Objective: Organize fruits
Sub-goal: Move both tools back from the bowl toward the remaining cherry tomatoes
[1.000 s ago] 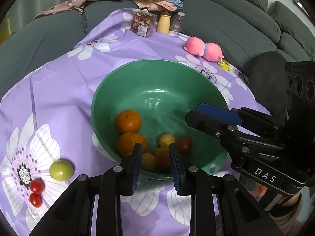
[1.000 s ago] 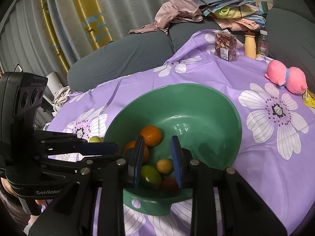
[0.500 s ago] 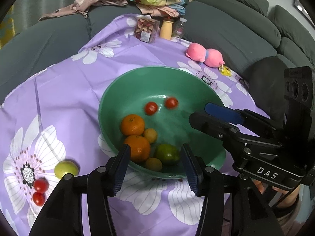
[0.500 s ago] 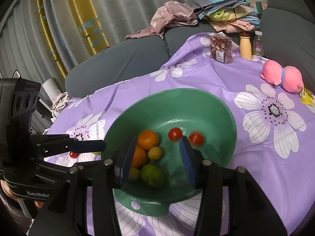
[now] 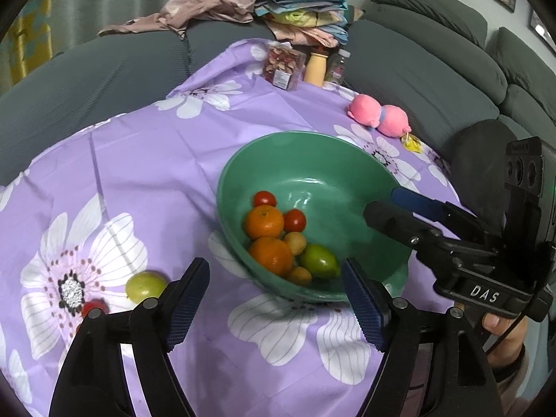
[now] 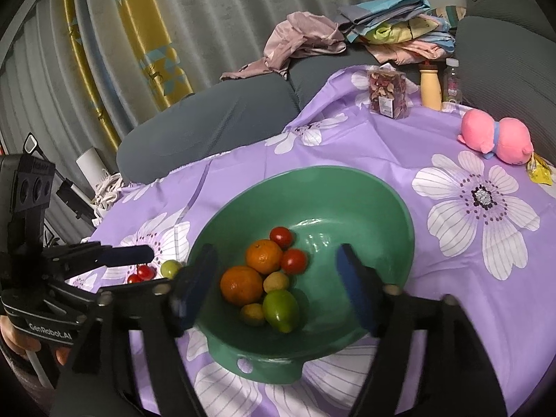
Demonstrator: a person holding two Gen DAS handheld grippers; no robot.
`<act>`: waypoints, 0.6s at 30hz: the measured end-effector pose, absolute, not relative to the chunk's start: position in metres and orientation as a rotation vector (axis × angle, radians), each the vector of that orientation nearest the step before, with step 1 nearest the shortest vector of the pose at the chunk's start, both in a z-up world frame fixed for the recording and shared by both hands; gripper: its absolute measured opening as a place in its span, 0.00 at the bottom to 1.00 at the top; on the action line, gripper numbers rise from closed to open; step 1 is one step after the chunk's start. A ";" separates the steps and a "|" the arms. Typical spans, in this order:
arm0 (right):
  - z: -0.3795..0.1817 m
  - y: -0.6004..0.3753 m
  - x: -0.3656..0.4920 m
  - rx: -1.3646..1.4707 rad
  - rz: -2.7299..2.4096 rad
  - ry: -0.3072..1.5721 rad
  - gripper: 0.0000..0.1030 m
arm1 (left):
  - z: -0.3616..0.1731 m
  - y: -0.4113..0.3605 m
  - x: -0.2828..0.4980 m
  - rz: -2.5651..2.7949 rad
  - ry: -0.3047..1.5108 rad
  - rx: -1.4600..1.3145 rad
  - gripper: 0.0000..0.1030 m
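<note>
Right wrist view, both tongs (image 6: 274, 290) (image 5: 278, 299) now wide apart (empty), tomatoes (image 6: 293, 260) settled.

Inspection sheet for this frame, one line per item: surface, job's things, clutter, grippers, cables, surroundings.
Surface: purple floral cloth.
Job's things: green bowl holds two oranges, two tomatoes, a lime and two small yellow fruits; a green fruit and tomatoes lie outside on the cloth.
Clutter: pink plush, snack box, bottles.
Grippers: left gripper and right gripper both open, empty.
Cables: white cord off the cloth's edge.
Surroundings: grey sofa, piled clothes, curtains.
</note>
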State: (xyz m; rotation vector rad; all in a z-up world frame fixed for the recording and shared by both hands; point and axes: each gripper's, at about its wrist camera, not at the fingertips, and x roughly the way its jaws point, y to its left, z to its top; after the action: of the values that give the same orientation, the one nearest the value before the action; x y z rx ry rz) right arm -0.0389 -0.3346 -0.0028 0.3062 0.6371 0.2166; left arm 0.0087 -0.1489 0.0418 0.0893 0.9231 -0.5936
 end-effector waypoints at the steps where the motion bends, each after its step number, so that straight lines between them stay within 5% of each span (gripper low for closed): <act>1: -0.002 -0.335 -0.039 0.306 0.218 0.633 0.74 | 0.042 -0.147 0.008 -0.588 0.923 0.086 0.76; 18: 0.001 -0.315 -0.039 0.271 0.270 0.630 0.82 | 0.025 -0.113 0.002 -0.503 0.971 0.038 0.90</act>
State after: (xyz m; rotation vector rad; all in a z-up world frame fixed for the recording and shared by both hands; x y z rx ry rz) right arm -0.0388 -0.3150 0.0005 0.2706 0.6299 0.2703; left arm 0.0024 -0.1129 0.0254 0.0382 0.9710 -0.5025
